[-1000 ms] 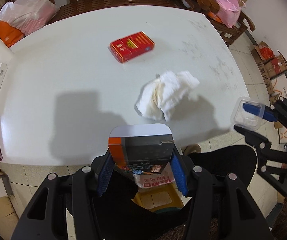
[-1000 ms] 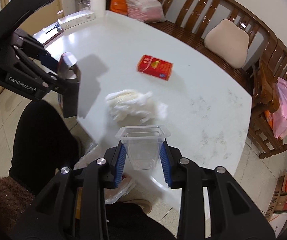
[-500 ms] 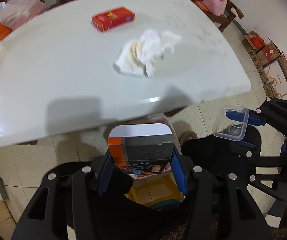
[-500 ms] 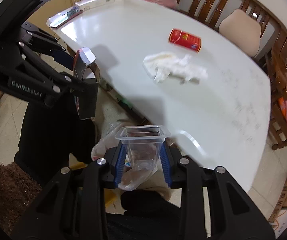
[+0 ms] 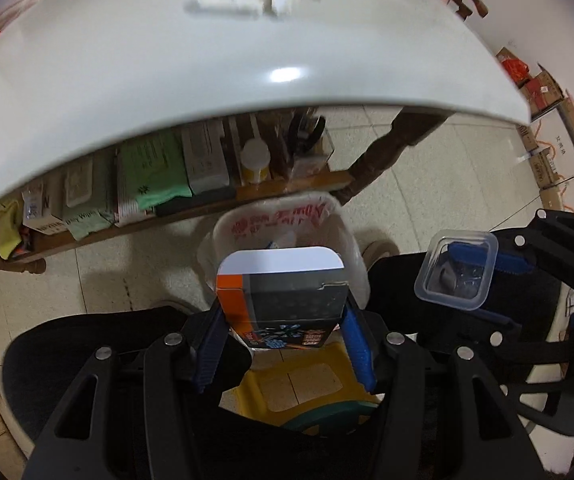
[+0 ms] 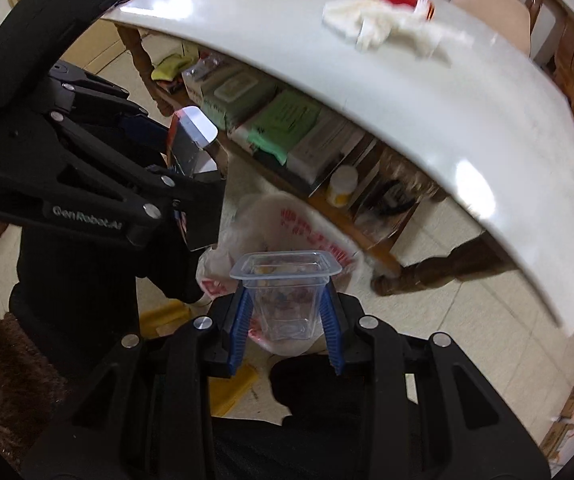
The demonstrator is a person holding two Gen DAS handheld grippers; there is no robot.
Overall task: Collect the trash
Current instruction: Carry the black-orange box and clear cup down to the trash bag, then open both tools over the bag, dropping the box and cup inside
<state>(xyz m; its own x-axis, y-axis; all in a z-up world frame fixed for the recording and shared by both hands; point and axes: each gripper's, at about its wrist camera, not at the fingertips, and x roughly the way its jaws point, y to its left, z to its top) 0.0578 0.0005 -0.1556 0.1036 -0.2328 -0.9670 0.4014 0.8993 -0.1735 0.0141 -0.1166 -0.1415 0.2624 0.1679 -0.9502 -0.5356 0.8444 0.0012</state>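
Left wrist view: left gripper (image 5: 283,344) clamps a carton (image 5: 287,300), right gripper (image 6: 285,330) clamps a clear cup (image 6: 285,292), both over the bag (image 5: 287,216) below the table (image 5: 167,80). Drop-off step; next, open over its mouth.

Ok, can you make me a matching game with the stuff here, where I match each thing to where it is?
Things:
1. small box
2. clear plastic cup
3. crumpled tissue
4. white plastic bag

Places:
A. on the white table
B. on the floor under the table's edge
C. in the left gripper
D. in the right gripper

Pairs: 1-C, 2-D, 3-A, 4-B
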